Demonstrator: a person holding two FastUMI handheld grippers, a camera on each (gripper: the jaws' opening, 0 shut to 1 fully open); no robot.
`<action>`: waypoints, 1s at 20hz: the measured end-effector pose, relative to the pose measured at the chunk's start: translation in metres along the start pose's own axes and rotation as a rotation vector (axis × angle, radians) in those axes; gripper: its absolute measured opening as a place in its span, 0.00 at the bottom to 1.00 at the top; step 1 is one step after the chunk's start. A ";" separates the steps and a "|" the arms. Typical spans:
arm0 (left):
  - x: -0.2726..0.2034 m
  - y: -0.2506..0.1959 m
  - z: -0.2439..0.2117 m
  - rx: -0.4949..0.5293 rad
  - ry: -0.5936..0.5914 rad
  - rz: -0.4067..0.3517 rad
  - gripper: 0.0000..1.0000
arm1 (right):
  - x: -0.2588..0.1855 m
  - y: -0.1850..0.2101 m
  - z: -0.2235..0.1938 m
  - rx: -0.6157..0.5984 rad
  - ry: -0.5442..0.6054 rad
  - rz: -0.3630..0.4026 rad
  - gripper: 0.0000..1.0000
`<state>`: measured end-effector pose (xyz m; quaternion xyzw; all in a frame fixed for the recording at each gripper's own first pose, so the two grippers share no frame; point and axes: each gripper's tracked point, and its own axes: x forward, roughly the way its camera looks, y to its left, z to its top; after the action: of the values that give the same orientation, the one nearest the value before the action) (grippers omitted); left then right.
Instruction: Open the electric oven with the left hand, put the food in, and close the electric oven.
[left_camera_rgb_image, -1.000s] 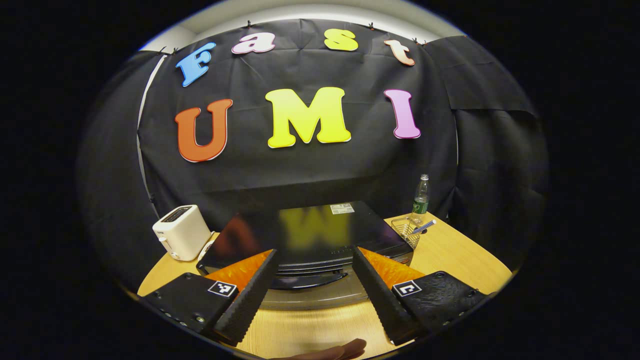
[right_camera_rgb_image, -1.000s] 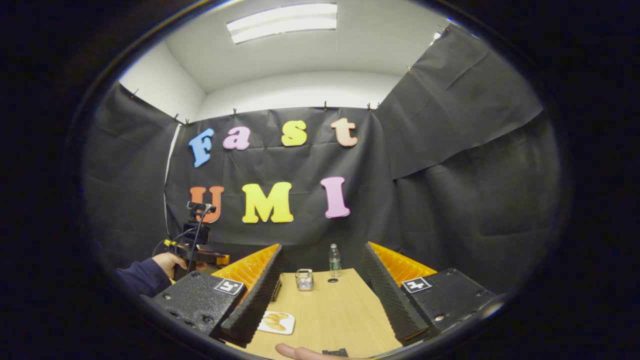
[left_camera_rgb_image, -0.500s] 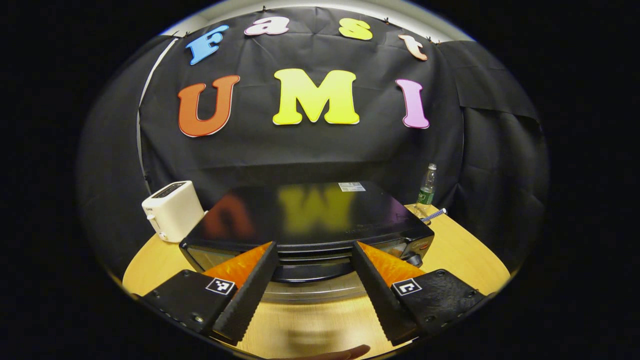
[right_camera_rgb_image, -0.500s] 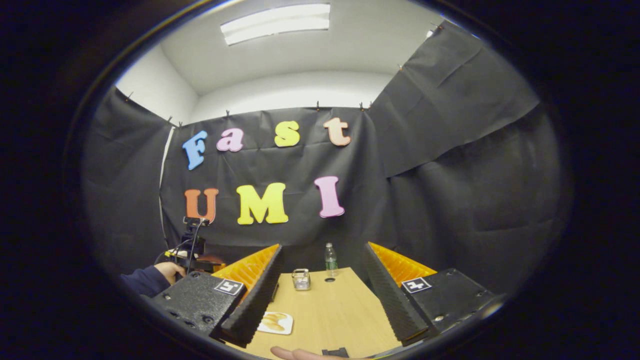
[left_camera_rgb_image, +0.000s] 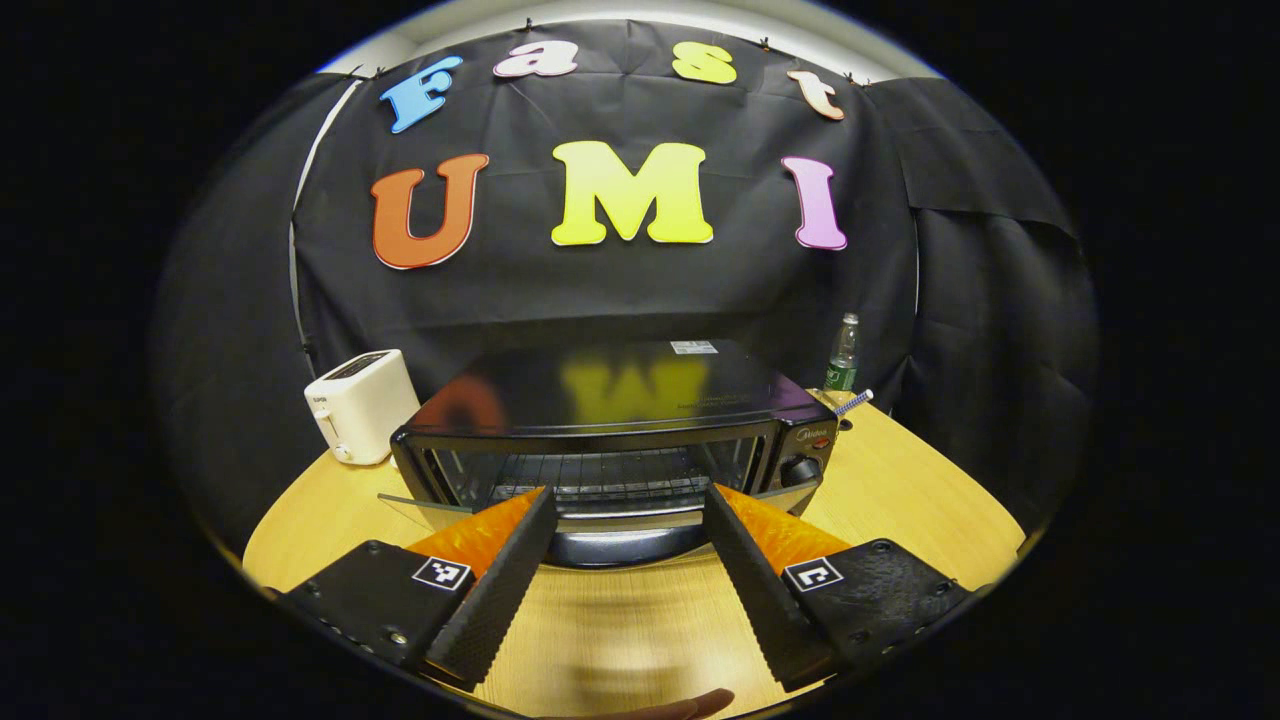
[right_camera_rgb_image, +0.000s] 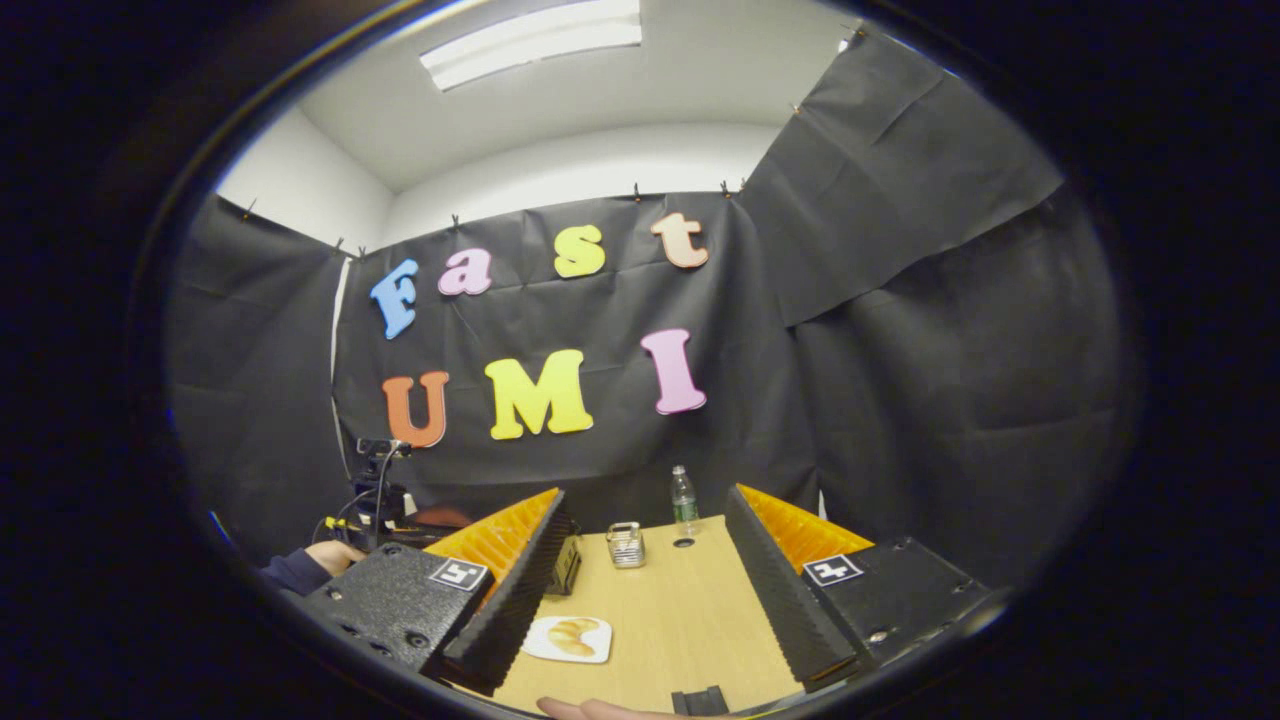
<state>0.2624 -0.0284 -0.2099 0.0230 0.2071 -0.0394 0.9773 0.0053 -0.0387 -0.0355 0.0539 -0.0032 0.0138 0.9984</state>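
Looks like the oven (left_camera_rgb_image: 620, 440) door is already swung down, you can see straight onto the wire rack inside and the door handle (left_camera_rgb_image: 620, 545) sits low between the left gripper (left_camera_rgb_image: 625, 580) fingers; jaws are spread wide though, not pinching the handle or anything else, so I'd call step one done or nearly done. Still left: food in, door shut.

The food is a few golden pastries on a small white plate (right_camera_rgb_image: 570, 638), lying on the counter (right_camera_rgb_image: 670, 620) near the right gripper (right_camera_rgb_image: 640, 630), just beside its left finger; those jaws are released too, nothing between them. So the plate is untouched.

The oven sits mid-counter with its long axis running left to right, mouth facing the near side, knobs at its right end; toaster (left_camera_rgb_image: 360, 405) off to its left, bottle (left_camera_rgb_image: 843, 365) far right behind it.
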 end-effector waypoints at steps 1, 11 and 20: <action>-0.004 -0.001 -0.004 -0.005 0.001 0.002 0.98 | 0.001 0.002 -0.008 0.003 0.014 0.004 0.96; -0.034 -0.006 -0.042 -0.011 0.025 0.009 0.98 | 0.024 0.021 -0.037 0.026 0.084 0.046 0.96; -0.058 -0.013 -0.113 -0.009 0.089 -0.006 0.97 | 0.028 0.026 -0.046 -0.004 0.077 0.039 0.96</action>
<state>0.1625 -0.0301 -0.2897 0.0199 0.2506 -0.0401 0.9670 0.0324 -0.0071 -0.0781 0.0514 0.0343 0.0355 0.9975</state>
